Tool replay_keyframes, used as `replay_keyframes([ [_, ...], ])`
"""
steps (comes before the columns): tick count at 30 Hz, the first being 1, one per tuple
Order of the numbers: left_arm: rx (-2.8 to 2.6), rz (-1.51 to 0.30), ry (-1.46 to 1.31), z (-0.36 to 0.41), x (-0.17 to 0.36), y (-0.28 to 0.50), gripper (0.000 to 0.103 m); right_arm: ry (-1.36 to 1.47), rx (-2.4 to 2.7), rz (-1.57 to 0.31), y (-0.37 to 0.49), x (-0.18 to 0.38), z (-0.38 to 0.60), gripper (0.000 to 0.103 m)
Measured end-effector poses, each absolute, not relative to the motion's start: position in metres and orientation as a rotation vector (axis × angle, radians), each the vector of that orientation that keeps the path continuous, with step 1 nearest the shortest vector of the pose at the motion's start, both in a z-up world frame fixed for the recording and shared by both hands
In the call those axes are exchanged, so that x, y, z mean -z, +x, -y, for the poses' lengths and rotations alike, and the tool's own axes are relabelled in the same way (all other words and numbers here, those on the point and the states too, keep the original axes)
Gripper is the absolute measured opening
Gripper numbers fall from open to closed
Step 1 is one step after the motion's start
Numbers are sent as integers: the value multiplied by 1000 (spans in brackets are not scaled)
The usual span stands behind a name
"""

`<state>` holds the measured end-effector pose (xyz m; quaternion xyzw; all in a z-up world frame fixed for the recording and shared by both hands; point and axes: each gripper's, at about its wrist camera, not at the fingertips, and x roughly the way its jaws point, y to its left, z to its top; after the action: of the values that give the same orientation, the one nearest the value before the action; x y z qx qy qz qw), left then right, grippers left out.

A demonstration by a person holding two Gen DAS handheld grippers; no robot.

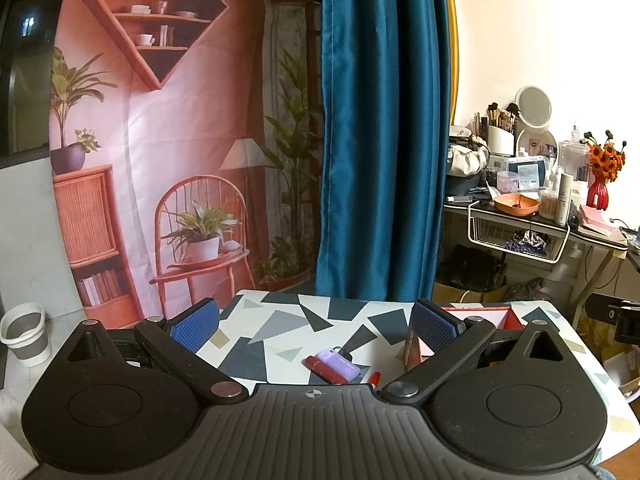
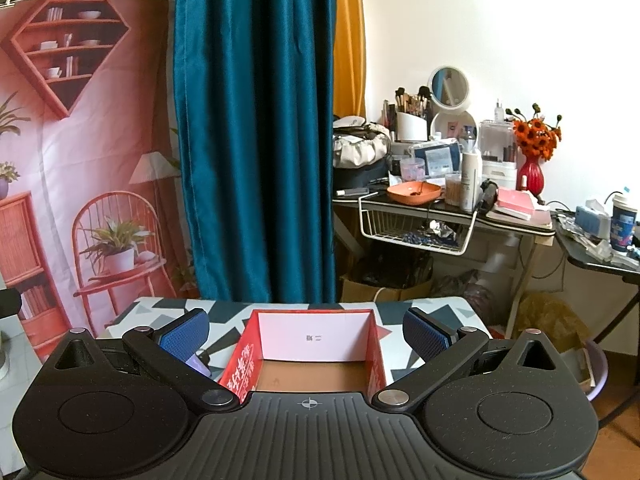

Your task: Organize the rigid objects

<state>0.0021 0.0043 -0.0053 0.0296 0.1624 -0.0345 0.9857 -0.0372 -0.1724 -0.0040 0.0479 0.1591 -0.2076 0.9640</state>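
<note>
Lying low in the centre of the left view, the red tube (image 1: 325,370) and purple lighter (image 1: 340,364) touch side by side on the table (image 1: 280,320); both look light, stiff and slick, best pinched across their middles. Left claw (image 1: 314,322) and right claw (image 2: 306,332) are spread, empty. The box (image 2: 316,376) sits open at lower centre of the right view, nothing blocking.

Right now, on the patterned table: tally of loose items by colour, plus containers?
Red: 2, a red lighter and a red item mostly hidden behind the left gripper body
Purple: 1, a purple lighter, touching the red lighter
Containers: 1, an open red cardboard box, nothing visible inside
Total: 4
Both grippers, left and right gripper, are open and hold nothing.
</note>
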Motion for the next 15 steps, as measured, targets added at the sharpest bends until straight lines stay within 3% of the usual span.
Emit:
replay_keyframes([
  [15,65,-347,62,-2,8,9,103,112,403,-261,-42,11,173,103],
])
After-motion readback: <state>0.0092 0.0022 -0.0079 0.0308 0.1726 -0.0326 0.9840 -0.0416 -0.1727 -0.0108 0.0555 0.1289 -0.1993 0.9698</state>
